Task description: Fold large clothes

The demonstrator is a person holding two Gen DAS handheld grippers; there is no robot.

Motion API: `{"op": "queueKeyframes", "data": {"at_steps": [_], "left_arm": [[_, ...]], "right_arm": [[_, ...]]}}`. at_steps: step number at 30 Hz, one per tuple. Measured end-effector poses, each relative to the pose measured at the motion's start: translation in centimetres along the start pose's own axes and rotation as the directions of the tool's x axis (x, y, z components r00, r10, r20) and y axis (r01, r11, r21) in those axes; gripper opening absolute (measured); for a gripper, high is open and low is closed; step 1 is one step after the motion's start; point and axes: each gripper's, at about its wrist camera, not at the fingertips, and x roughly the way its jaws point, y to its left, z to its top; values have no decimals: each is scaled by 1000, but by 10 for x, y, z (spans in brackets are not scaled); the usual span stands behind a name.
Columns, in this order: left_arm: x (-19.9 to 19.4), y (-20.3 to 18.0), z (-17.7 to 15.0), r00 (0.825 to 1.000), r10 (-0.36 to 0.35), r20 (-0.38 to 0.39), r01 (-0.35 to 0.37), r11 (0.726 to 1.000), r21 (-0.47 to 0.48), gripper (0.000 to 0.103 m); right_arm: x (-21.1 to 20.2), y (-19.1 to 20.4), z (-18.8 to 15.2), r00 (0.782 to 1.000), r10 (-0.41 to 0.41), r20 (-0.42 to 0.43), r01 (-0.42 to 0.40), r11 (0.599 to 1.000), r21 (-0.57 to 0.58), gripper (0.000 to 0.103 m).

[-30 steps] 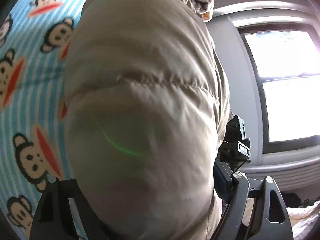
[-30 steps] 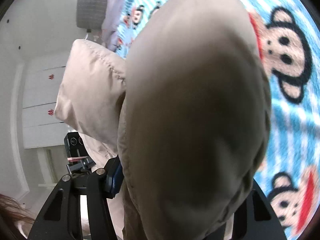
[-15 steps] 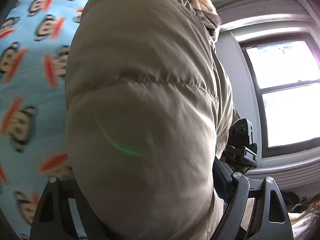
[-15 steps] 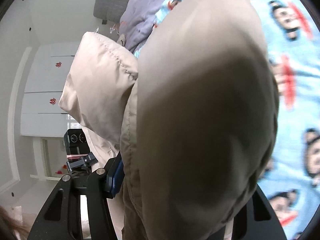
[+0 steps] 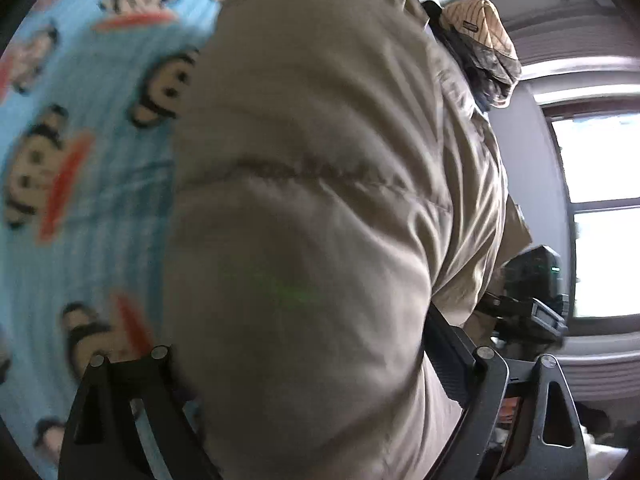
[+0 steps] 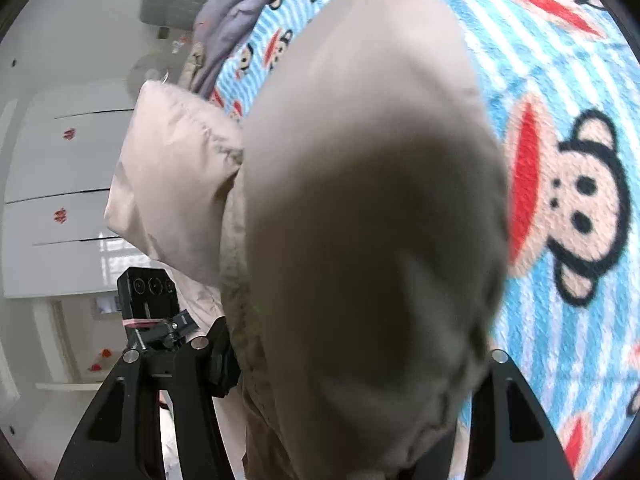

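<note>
Evidently both the left claw (image 5: 320, 420) and right claw (image 6: 344, 420), opening, still straddle the puffy beige jacket (image 5: 312, 200).

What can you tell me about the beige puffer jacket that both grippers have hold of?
The beige puffer jacket is a padded, quilted garment of smooth, slightly shiny fabric with stitched seams between puffy sections. It bulges up close between the fingers of the left gripper and the right gripper, whose jaws are both opening. It hangs over the blue striped monkey-print blanket. A paler padded section sticks out sideways in the right wrist view.
</note>
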Motion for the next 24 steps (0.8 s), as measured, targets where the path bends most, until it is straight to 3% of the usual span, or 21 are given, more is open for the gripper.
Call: {"op": "queueKeyframes", "data": {"at_steps": [3,4,6,7,9,13,16,20,24], "left_arm": [[-33,-11,1,993,80,87,-85,995,50,92],[-57,4,16,988,92,124,-101,992,72,92],[-83,-10,28,972,125,197,-150,982,116,92],[-91,-19,34,965,131,229,-166,976,143,92],[-94,-45,50,955,126,267,-182,963,197,92],[-57,-90,79,957,134,256,-207,937,282,92],[-3,-123,89,955,200,218,-265,907,327,92],[51,-151,81,917,333,218,-396,814,424,92],[77,-151,63,907,365,210,-421,781,461,92]], "right_arm": [[-18,13,-7,995,-95,21,95,995,-33,63],[-37,15,-10,988,-149,48,151,987,-47,63],[-63,19,-20,970,-219,104,226,971,-70,61],[-79,22,-29,959,-247,141,260,962,-83,57],[-109,30,-41,947,-258,193,282,953,-110,26],[-140,64,-75,957,-183,225,231,950,-212,21],[-106,92,-89,969,-168,181,218,926,-308,21],[-60,79,-105,946,-301,116,323,887,-330,21],[-39,36,-114,912,-404,73,409,878,-251,17]]}}
